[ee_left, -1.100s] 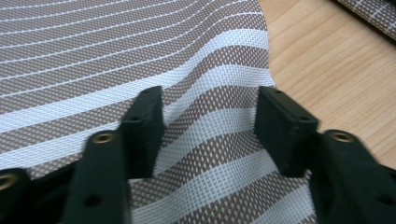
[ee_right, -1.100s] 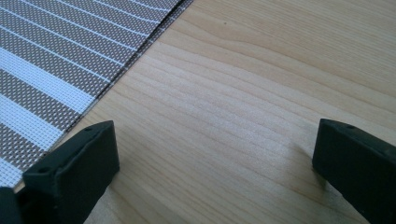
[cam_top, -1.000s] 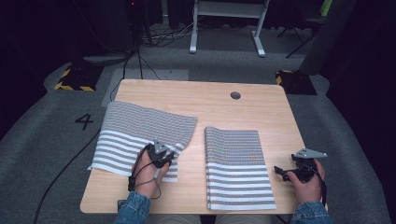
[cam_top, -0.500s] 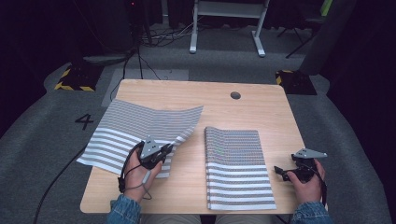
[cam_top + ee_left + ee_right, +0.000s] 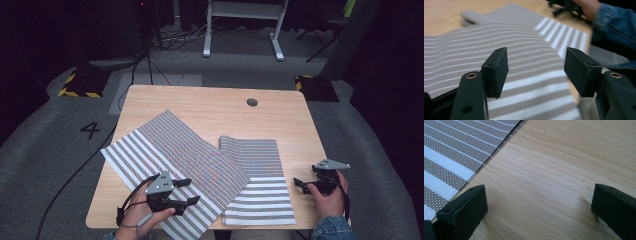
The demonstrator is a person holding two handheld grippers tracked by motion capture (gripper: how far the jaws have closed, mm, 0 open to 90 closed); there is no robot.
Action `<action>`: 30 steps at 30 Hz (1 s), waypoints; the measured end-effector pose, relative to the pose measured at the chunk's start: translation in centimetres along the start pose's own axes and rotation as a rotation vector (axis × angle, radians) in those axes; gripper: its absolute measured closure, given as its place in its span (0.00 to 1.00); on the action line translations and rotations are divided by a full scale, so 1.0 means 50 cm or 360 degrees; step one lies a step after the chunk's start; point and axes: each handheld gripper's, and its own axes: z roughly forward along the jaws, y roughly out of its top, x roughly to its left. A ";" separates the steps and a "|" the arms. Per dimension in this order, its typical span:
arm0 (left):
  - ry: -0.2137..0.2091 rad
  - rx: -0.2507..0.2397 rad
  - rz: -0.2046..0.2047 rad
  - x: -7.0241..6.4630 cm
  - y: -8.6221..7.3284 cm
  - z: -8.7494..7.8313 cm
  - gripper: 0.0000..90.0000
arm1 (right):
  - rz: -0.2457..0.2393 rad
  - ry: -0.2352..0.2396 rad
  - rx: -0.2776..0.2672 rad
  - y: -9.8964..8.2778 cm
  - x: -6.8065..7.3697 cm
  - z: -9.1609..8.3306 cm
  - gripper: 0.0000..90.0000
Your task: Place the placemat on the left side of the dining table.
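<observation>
- Left tongs (image 5: 186,191) are seen spread wide, nothing gripped; they are held over the near corner of the loose striped mat (image 5: 175,160), which is spread at a slant across the left half of the counter (image 5: 200,102).
- Right tongs (image 5: 300,183) are seen released as well, parked on bare wood just beside the right edge of the folded mat (image 5: 260,185).
- The loose mat's right corner is lapped over the folded mat's left edge; its near-left edge is hung past the counter's front rim.
- Risk: if the loose mat is dragged from the near corner, the folded mat underneath is likely to be pulled along or knocked out of its fold, since the two are touching at the overlap.
- Risk: with so much of the loose mat hung over the rim and nothing gripped, a slide off the counter toward the person's lap is judged possible.
- Risk: in the left gripper view the cloth (image 5: 529,62) is seen lying flat between the pads (image 5: 496,70); a flat pinch may be missed or only one layer of weave caught, so the grip could be lost mid-lift.
- Risk: the right tongs (image 5: 536,212) are set on wood, not cloth (image 5: 454,152); the folded mat is left unpinned, so any tug is not resisted.
</observation>
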 end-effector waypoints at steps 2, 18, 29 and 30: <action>0.0155 0.0007 -0.0084 0.014 0.002 -0.007 0.42 | -0.0001 0.0001 0.0002 0.000 0.000 0.000 0.01; 0.1026 0.0157 -0.0454 0.163 -0.078 -0.082 0.38 | 0.0000 0.0002 0.0001 0.000 0.000 0.000 0.01; 0.1174 0.0321 -0.0622 0.205 -0.125 -0.093 0.31 | 0.0000 0.0002 0.0001 0.000 0.000 0.000 0.01; 0.1203 0.0345 -0.0599 0.202 -0.123 -0.087 0.29 | 0.0000 0.0002 0.0001 0.000 0.000 0.000 0.01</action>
